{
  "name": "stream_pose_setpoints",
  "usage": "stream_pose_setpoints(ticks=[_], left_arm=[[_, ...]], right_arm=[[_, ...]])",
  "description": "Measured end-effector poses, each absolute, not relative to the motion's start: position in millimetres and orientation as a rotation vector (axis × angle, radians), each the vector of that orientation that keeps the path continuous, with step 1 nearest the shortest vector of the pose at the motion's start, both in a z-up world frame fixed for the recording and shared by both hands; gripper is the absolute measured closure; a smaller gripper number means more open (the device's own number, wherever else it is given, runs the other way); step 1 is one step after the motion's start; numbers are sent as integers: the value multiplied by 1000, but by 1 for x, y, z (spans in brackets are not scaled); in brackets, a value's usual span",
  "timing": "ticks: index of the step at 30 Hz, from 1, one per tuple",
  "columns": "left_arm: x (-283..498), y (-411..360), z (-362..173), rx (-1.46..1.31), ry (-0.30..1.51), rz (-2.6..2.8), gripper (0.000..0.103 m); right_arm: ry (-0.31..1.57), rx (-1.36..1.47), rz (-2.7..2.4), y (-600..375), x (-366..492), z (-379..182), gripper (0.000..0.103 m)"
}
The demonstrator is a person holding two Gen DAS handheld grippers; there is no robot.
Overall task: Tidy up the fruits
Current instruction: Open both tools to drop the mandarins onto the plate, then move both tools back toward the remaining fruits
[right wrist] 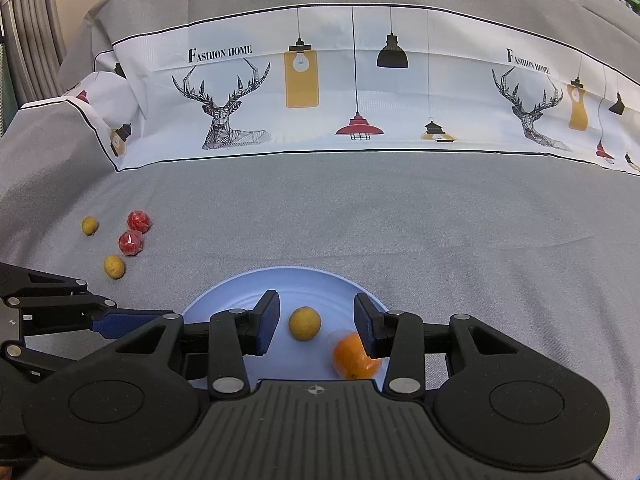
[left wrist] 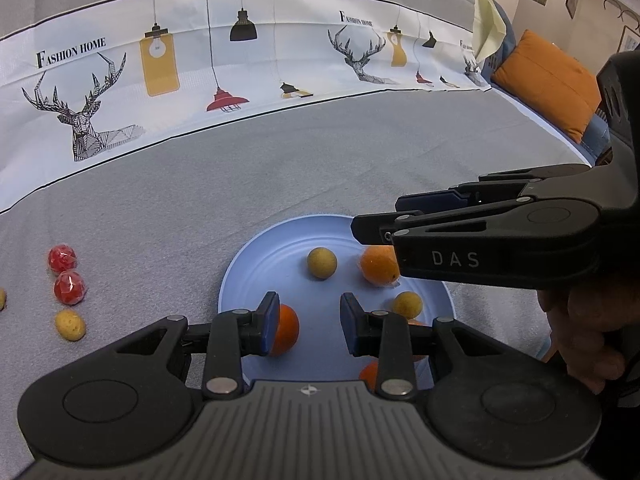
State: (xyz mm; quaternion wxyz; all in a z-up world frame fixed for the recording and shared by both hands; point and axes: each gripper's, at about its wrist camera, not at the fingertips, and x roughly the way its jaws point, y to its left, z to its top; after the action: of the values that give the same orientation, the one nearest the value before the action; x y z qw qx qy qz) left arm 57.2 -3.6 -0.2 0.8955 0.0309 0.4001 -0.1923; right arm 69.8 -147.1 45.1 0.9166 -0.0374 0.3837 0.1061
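Observation:
A light blue plate [left wrist: 256, 264] lies on the grey cloth and holds two yellow fruits [left wrist: 322, 263] and several oranges [left wrist: 380, 266]. My left gripper [left wrist: 310, 326] is open over the plate's near side. One orange [left wrist: 286, 330] lies on the plate beside the left pad, not pinched. My right gripper [left wrist: 380, 216] reaches in from the right above the plate. In the right wrist view it [right wrist: 316, 328] is open, a yellow fruit [right wrist: 305, 323] showing in the gap untouched and an orange [right wrist: 354, 354] by the right finger. The left gripper [right wrist: 120, 320] shows at the left.
Off the plate to the left lie two red fruits [left wrist: 62, 258] [left wrist: 70, 287] and a yellow one [left wrist: 70, 324], with another yellow one [right wrist: 89, 225] farther left. A printed white band [left wrist: 240, 60] crosses the cloth behind. An orange cushion [left wrist: 548, 80] sits at the far right.

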Motion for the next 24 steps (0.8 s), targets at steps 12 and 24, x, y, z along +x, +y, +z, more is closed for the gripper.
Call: stream_pose_setpoints(ticks=[12, 24], left_arm=[[61, 4, 4, 27, 817, -363, 66], [71, 41, 19, -102, 771, -207, 84]], right_arm=[[782, -74, 212, -148, 71, 45, 60], [667, -47, 234, -140, 64, 59, 77]])
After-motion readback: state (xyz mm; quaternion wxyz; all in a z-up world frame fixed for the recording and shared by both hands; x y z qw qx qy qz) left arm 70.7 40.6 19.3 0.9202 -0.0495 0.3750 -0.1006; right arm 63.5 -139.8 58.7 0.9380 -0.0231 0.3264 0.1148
